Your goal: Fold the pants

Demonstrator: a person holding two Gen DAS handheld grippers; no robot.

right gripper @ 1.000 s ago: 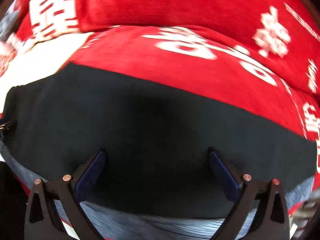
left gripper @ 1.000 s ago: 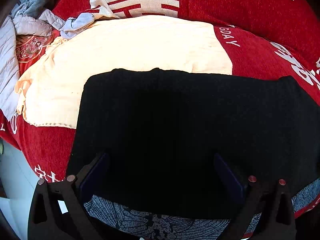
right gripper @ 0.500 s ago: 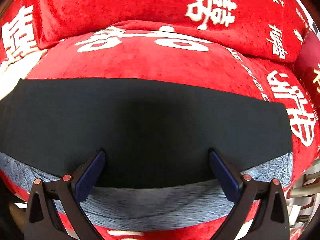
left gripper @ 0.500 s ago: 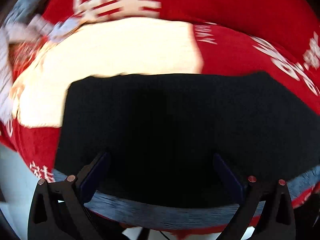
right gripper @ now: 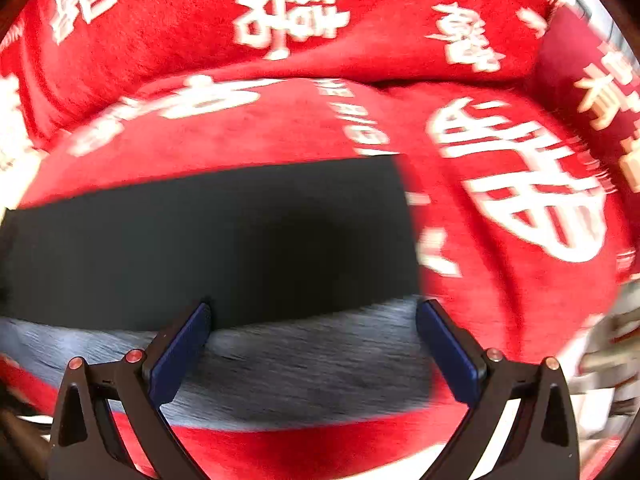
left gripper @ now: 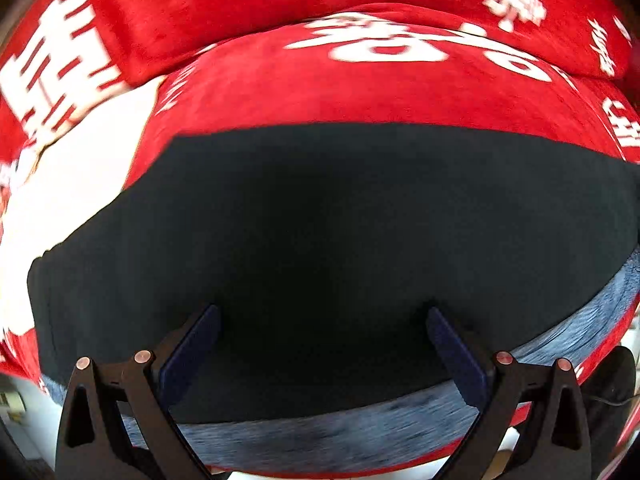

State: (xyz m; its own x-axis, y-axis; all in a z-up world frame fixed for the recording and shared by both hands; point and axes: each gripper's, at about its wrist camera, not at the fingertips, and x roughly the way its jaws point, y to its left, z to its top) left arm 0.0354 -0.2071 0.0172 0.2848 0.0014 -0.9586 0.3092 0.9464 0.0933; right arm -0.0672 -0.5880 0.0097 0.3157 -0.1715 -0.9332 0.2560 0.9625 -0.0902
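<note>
Nearest my left wrist camera, my left gripper (left gripper: 322, 312) stands with its jaws spread wide and nothing between them; the blue pads (left gripper: 191, 350) frame dark cloth only. My right gripper (right gripper: 312, 306) is likewise spread wide and holds nothing.

Just beyond the fingers lies a grey patterned strip (right gripper: 304, 360) along the near edge of the seat; motion blur smears its pattern, so I cannot read it. In the left view the same strip (left gripper: 360, 428) shows under the near edge of the black pants (left gripper: 332, 240).

The pants lie flat as a broad dark band across the red sofa cover (left gripper: 360, 96). They are so dark that no seam, waistband or fold line can be made out, and I cannot tell how many layers are stacked. In the right view the pants (right gripper: 224, 236) end at a straight right edge, just left of my right finger; their left end is cut off by the frame. In the left view the right end runs out of sight at the rim.

Left of the pants, a pale cloth (left gripper: 76, 184) lies on the cover, overexposed and partly tucked under the pants' left corner.

Farthest back, the red backrest (right gripper: 360, 20) carries white characters, blurred in the left view, sharper in the right.
</note>
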